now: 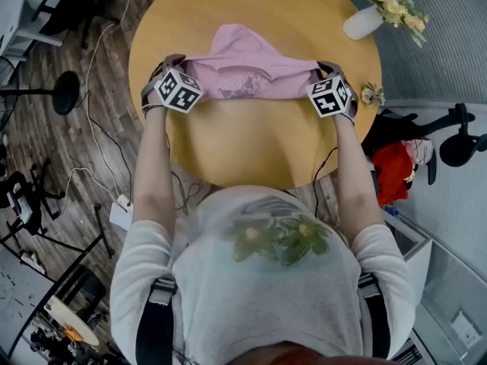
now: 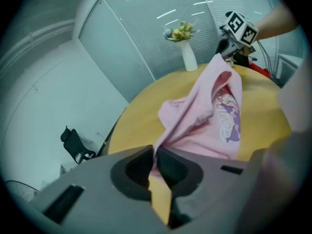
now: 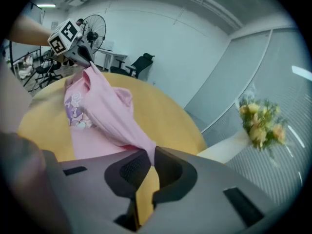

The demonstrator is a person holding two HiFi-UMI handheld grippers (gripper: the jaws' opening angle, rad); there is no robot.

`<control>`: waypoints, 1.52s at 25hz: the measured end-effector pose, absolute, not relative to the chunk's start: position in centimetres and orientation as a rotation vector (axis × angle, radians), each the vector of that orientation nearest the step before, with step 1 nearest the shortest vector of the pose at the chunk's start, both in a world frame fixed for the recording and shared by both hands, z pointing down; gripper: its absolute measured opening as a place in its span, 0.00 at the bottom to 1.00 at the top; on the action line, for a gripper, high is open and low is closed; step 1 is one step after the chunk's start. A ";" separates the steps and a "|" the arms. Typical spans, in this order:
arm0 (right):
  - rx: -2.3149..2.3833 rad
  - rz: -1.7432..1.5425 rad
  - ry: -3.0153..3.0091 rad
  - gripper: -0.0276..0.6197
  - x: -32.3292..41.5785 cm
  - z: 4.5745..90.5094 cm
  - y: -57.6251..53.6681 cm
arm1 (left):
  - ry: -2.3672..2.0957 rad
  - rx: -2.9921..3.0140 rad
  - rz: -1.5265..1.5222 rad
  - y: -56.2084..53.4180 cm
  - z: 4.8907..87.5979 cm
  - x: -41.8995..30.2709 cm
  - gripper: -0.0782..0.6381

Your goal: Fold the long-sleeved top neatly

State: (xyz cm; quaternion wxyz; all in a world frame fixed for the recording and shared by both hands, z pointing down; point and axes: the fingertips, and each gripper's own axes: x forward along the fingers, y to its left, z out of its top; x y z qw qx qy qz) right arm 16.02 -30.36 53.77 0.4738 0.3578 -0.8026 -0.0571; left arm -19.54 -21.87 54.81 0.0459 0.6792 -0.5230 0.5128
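A pink long-sleeved top (image 1: 247, 71) with a purple print hangs stretched between my two grippers above the round wooden table (image 1: 251, 139). My left gripper (image 1: 169, 73) is shut on the top's left edge; in the left gripper view the pink cloth (image 2: 204, 116) runs into the closed jaws of my left gripper (image 2: 154, 152). At the right edge my right gripper (image 1: 326, 73) is shut on it too, and the right gripper view has the fabric (image 3: 105, 111) pinched where my right gripper (image 3: 148, 155) closes. The far part of the top still rests on the table.
A white vase of flowers (image 1: 373, 14) stands at the table's far right edge, with a small dried flower (image 1: 372, 94) near the right rim. Office chairs (image 1: 456, 139), a red item (image 1: 392, 169), cables and a fan stand (image 1: 61, 93) surround the table.
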 end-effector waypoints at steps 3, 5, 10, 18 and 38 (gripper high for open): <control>1.070 -0.246 -2.027 0.10 14.3 45.7 -38.8 | -1.762 2.133 1.517 -29.2 48.3 -21.0 0.15; 1.240 -0.366 -2.091 0.10 13.6 37.4 -43.3 | -1.933 2.202 1.409 -33.5 41.4 -22.2 0.15; 1.628 -0.783 -2.176 0.10 14.4 17.7 -44.8 | -2.513 2.391 1.046 -36.4 20.9 -21.7 0.15; 1.352 -0.569 -2.187 0.10 16.9 30.5 -36.6 | -2.142 2.468 1.384 -29.1 32.7 -19.1 0.15; 0.752 0.120 -1.836 0.10 22.7 64.9 -11.9 | -1.192 2.034 1.513 -1.5 66.2 -12.3 0.15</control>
